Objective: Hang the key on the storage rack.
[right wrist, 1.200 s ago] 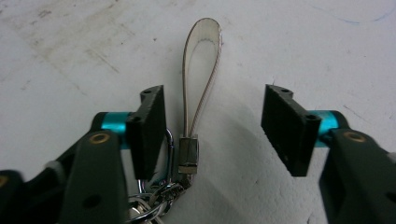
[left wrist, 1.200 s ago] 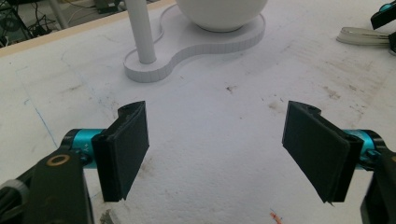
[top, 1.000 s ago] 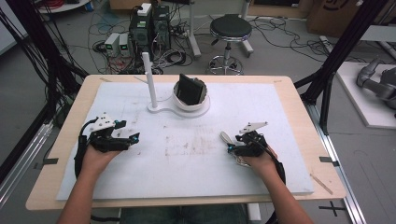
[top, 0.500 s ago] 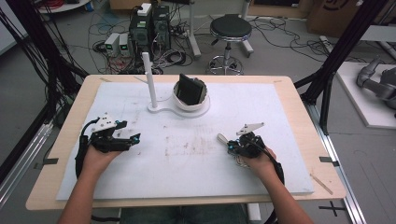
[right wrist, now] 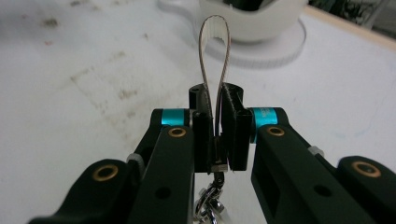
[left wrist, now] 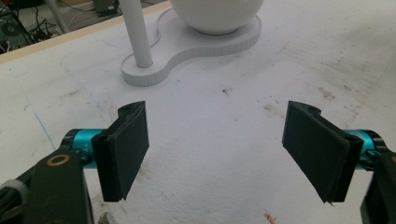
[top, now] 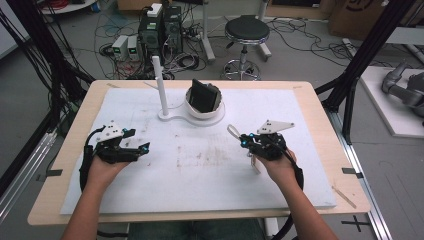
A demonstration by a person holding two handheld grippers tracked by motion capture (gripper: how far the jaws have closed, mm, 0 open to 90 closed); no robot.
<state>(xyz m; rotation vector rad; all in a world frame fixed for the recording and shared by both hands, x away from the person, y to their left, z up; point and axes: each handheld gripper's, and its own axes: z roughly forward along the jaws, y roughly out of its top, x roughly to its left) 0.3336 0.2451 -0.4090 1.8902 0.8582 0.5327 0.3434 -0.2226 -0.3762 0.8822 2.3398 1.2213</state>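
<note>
Right claw [right wrist: 217,135] pinching thin beige ribbed strap loop [right wrist: 214,51], raised above white foam-covered table [top: 210,170], pointed at white bowl stand with upright post [top: 162,85]. Left claw [left wrist: 219,149] spread wide, empty. Risk: narrow grip, loop slipping or twisting free.

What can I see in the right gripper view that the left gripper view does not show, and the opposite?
The right gripper view has the right claw shut on a beige strap that loops up beyond the jaws, with a metal clip hanging below. The left gripper view has the left claw open with nothing between its jaws, and a white post standing on the stand. Both share the white mat and the white bowl on its flat stand.
</note>
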